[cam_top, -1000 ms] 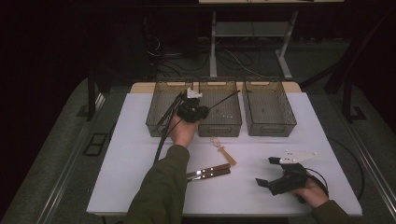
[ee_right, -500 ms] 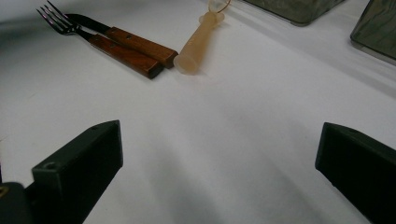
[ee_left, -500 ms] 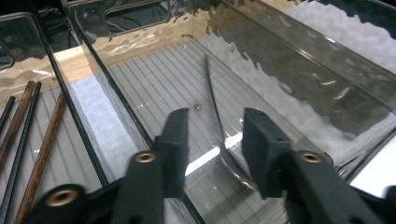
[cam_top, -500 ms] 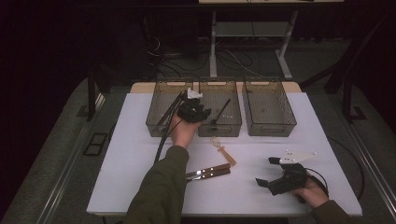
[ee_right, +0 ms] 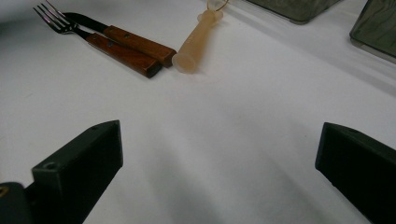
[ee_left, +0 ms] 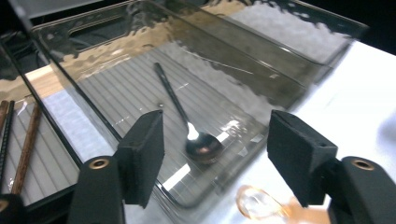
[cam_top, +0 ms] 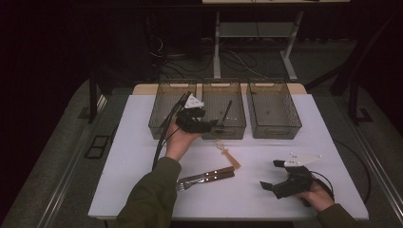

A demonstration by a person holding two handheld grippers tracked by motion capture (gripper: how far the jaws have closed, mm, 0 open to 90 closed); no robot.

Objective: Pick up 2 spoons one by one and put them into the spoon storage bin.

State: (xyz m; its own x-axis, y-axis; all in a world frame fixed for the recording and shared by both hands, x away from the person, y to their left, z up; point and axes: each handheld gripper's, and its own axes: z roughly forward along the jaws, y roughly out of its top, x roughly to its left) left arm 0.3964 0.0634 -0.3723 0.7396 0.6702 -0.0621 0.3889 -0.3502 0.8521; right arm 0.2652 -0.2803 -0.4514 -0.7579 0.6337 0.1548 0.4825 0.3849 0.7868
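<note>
While the left gripper [cam_top: 215,124] hovers at the middle bin [cam_top: 236,128], jaws just opened and empty — a spoon [ee_left: 189,122] lies inside; right gripper [cam_top: 272,174] open; no writing legible.

Left hand-held gripper [cam_top: 215,124] just opening, empty; right hand-held gripper [cam_top: 271,175] agape

light: dim, dark surround | glare: white table [cam_top: 142,156] bright | blur: left gripper view soft

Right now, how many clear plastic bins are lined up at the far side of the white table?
3: the left clear plastic bin, the middle one holding a black-handled spoon, and the right one. None looks hidden.
</note>
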